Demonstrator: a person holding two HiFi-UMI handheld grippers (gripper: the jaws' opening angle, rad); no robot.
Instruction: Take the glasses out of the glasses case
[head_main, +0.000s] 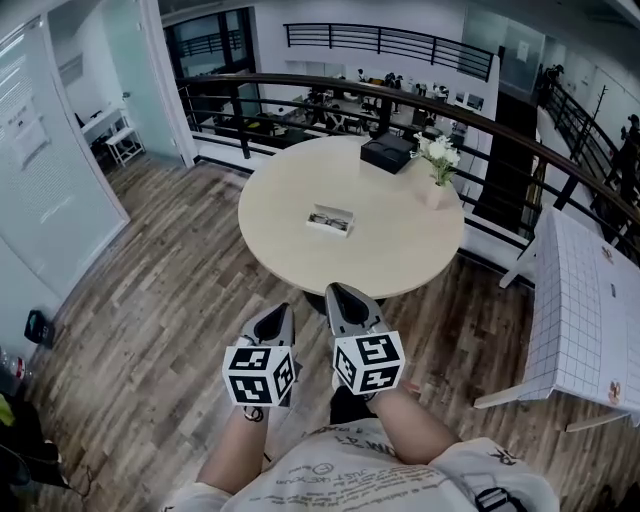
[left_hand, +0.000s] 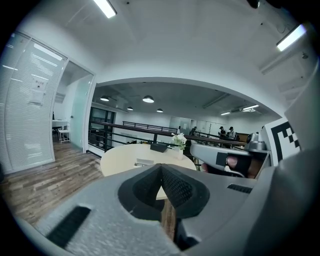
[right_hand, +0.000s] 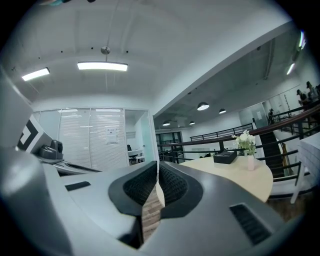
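On the round table (head_main: 290, 262), open glasses case (head_main: 312, 223) holding glasses (head_main: 330, 220), our left tool (head_main: 283, 311) and right tool (head_main: 336, 293) short of it, both pressed together

Office mezzanine: glass-walled rooms (head_main: 45, 170), balcony railing (head_main: 400, 96), staffed desks (head_main: 335, 112) below.

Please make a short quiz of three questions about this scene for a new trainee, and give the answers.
1. True or false: the left tongs hold the glasses case.
2. Which thing stands nearest to the vase of flowers on the round table? A) the black box B) the glasses case C) a cup
3. Fill in the word: the left tongs and the right tongs are both ___, with nothing between the jaws.

Key: 1 false, because they are off the table, near the person's body; 2 A; 3 shut.
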